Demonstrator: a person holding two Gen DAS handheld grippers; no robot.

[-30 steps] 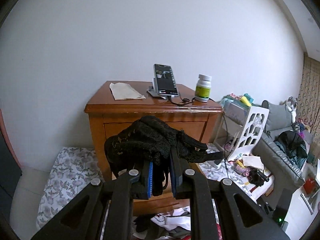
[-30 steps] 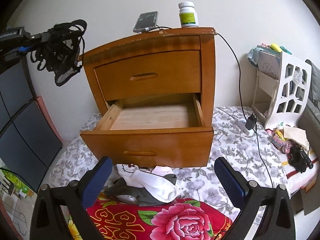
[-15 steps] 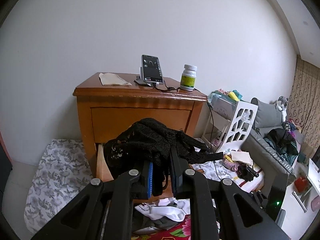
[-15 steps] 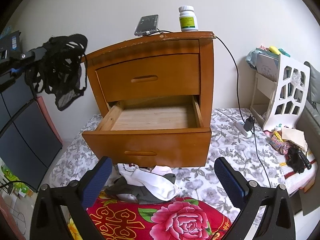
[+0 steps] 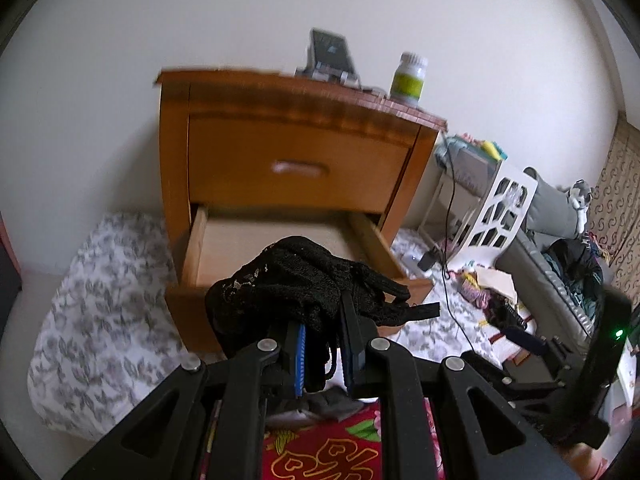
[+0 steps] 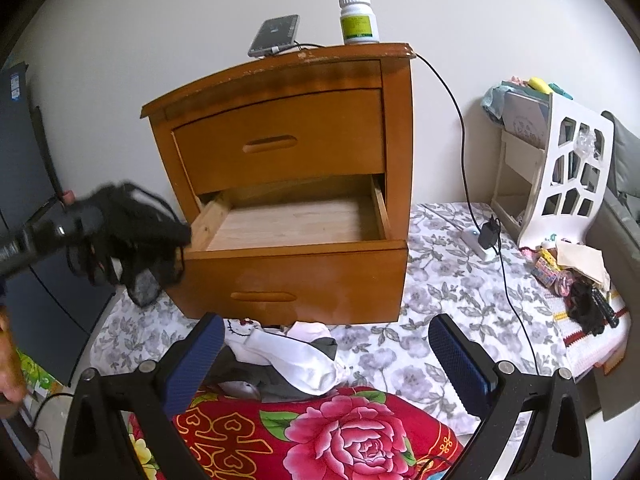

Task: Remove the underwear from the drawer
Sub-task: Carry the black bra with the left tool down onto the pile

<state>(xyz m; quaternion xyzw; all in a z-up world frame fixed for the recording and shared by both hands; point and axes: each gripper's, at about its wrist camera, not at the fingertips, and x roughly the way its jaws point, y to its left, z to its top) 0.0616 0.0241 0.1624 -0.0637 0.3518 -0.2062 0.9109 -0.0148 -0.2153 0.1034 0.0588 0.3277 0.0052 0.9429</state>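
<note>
The left gripper [image 5: 324,340], a black two-finger tool with blue pads, has its fingers almost together and they pinch a bundle of black lace underwear [image 5: 296,280]. The fabric is heaped over the fingertips and a strap hangs out to the right side. From the right wrist camera this gripper [image 6: 132,228] comes in from the left edge, nearly level, and the underwear [image 6: 136,256] hangs under it in the air, just beside the left front corner of the open drawer and above the floral sheet. The picture is blurred there, so I cannot tell the finger lines exactly.

The lower wooden drawer [image 6: 296,268] of the orange-brown nightstand [image 6: 280,120] is pulled out, and its pale board bottom is bare. The upper drawer is shut.

The right gripper [image 6: 326,360] has its blue-padded fingers wide apart and holds nothing. It points down at an angle toward the drawer front, above a pile of white and grey clothes [image 6: 288,364] and a red blanket with pink flowers [image 6: 320,436].

On the top of the nightstand, near its back edge, stand a dark phone [image 6: 275,34] with a cable and a white pill bottle with green label [image 6: 359,20].
</note>
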